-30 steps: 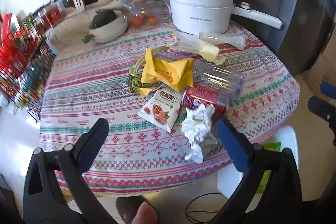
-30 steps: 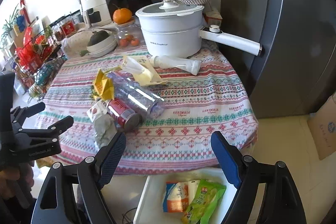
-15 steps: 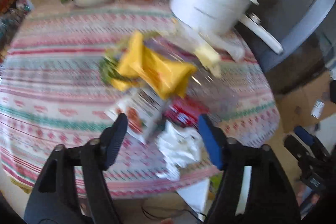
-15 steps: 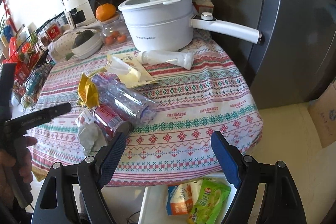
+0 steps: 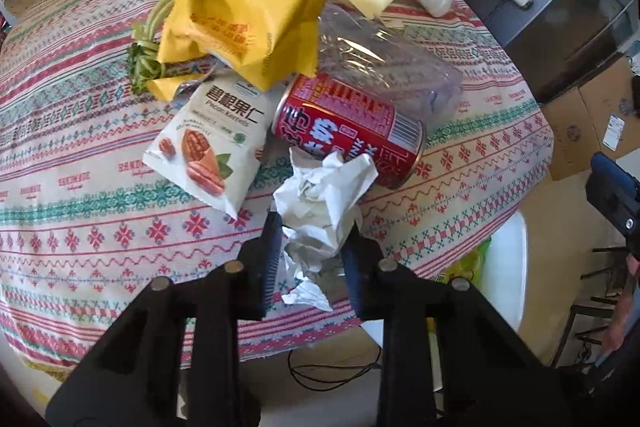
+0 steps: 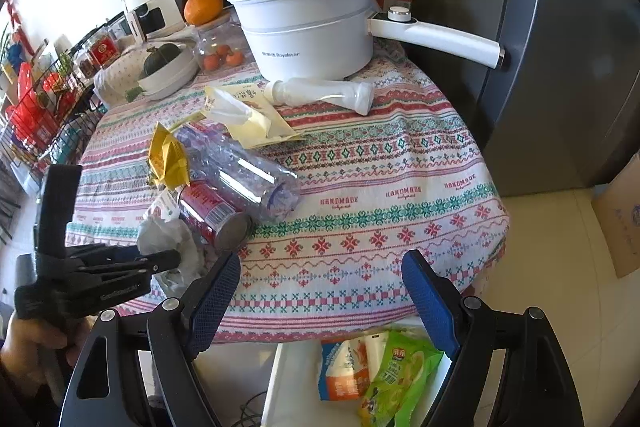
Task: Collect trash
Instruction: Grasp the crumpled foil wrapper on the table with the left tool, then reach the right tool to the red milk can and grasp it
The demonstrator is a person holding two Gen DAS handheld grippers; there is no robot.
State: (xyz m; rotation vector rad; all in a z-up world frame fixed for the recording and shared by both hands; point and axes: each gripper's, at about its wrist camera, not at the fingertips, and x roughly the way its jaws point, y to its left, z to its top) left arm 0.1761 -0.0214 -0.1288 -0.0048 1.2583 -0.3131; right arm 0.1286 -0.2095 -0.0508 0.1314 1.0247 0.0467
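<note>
Left gripper (image 5: 312,247): jaws closing around one crumpled white paper wad (image 5: 324,195) just beside one cylindrical red can (image 5: 348,123). Right gripper (image 6: 320,291): jaws wide, empty.

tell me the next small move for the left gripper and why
Probably finish closing, then lift. The left gripper has its closing jaws on either side of the crumpled tissue at the table edge, and the white bin waits below.
</note>
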